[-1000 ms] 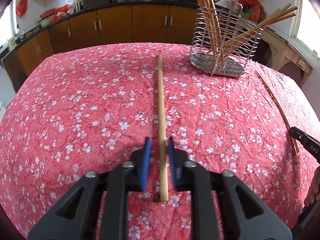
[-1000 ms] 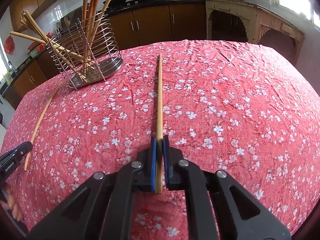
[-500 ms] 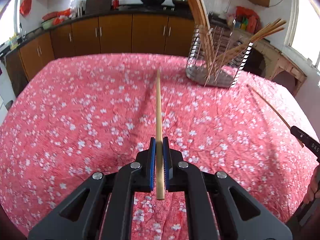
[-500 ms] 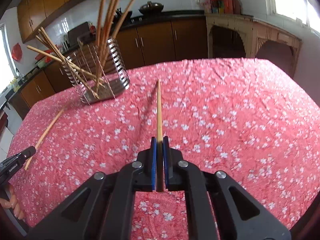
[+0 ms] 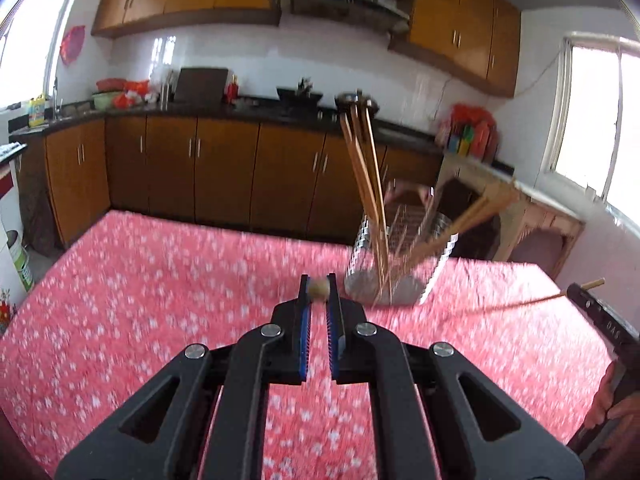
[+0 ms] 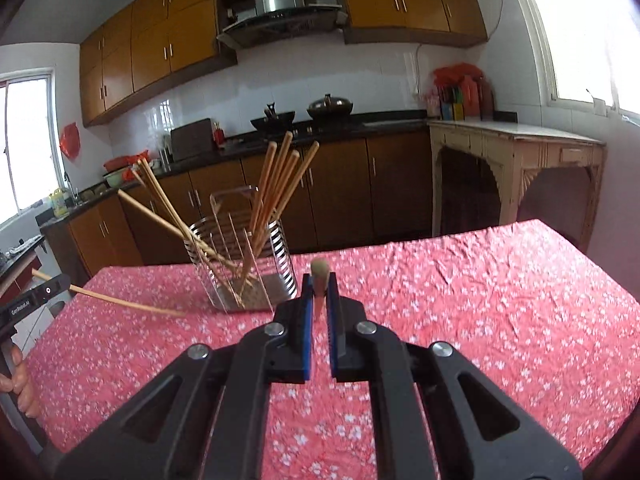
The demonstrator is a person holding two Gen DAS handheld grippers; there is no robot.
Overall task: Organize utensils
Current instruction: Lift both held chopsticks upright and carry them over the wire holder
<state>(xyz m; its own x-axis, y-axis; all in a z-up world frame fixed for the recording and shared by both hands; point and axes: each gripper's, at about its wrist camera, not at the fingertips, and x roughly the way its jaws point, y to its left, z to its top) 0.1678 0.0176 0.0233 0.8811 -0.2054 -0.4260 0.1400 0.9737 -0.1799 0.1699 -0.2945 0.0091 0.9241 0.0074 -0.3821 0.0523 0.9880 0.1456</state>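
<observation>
Chopstick in L gripper (image 5: 319, 289): bamboo, seen end-on, pinched near the tips of the blue pads, shaft pointing away toward the wire holder (image 5: 400, 260). Clear of the cloth. Left view blurred, detail poor.

Chopstick in R gripper (image 6: 320, 280): same picture, clamped between the pads near the tips, butt end toward the lens. From the right view the left one shows as a long pale stick (image 6: 128, 303) slanting down and away over the tablecloth (image 6: 480, 300), tip apart from the holder.

Holder: metal wire, 2 bunches of chopsticks already in, 1 bunch near upright, 1 leaning out sideways. Stands on the far half of the table, between the 2 grippers' lines.

Step, my read: carry phase, 1 stick per claw, both closed on their stick, neither at the holder yet.

Next move calls for: tip each stick point-down, bring it over the open top, find a gap clear of the leaning bunch, lower, only then let go. Risk: knocking the slanted ones.
</observation>
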